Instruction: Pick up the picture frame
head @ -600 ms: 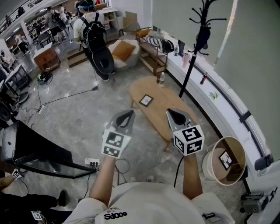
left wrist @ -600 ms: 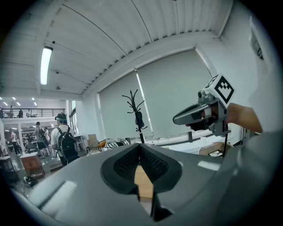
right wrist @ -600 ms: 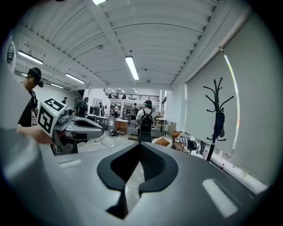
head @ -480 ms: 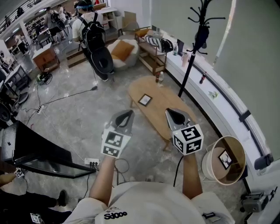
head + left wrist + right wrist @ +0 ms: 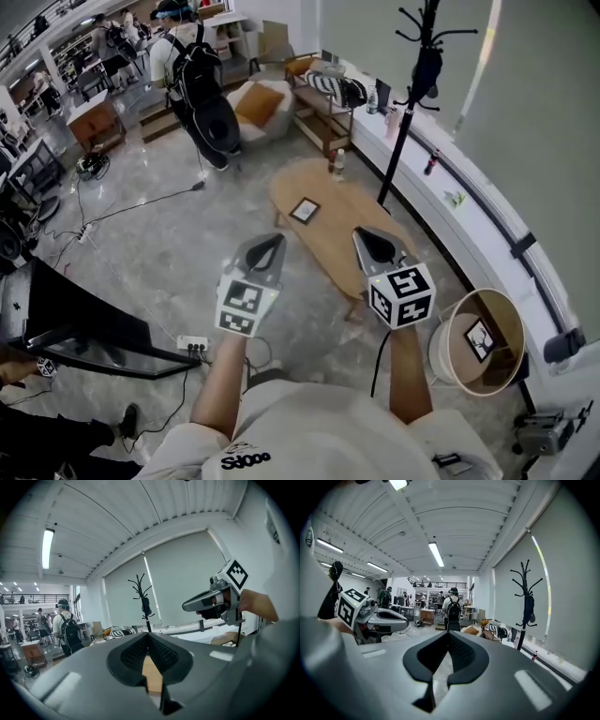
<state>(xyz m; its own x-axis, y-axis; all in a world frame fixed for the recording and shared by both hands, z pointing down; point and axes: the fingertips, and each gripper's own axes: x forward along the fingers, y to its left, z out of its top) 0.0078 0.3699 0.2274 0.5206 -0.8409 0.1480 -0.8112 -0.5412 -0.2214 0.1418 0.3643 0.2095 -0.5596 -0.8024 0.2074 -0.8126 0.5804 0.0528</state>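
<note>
A small dark picture frame (image 5: pixel 304 210) lies flat on the oval wooden coffee table (image 5: pixel 352 225) ahead of me. My left gripper (image 5: pixel 272 246) hangs over the floor, left of the table's near end, its jaws shut with nothing in them. My right gripper (image 5: pixel 367 239) is held above the table's near end, also shut and empty. Both point forward, nearly level, well short of the frame. In the left gripper view the pads (image 5: pixel 148 639) meet, and the right gripper (image 5: pixel 187 605) shows alongside. The right gripper view shows closed pads (image 5: pixel 449 637) and the left gripper (image 5: pixel 405 617).
A black coat stand (image 5: pixel 405 122) rises right of the table, and a bottle (image 5: pixel 338 161) stands at the table's far end. A round tub (image 5: pixel 448 352) at my right holds another framed picture (image 5: pixel 481 339). A person with a backpack (image 5: pixel 202 84) stands beyond. A power strip (image 5: pixel 195 347) and cables lie at left.
The head view has shifted a little, so the table and frame sit slightly higher and further left. Both grippers keep the same pose and stay shut.
</note>
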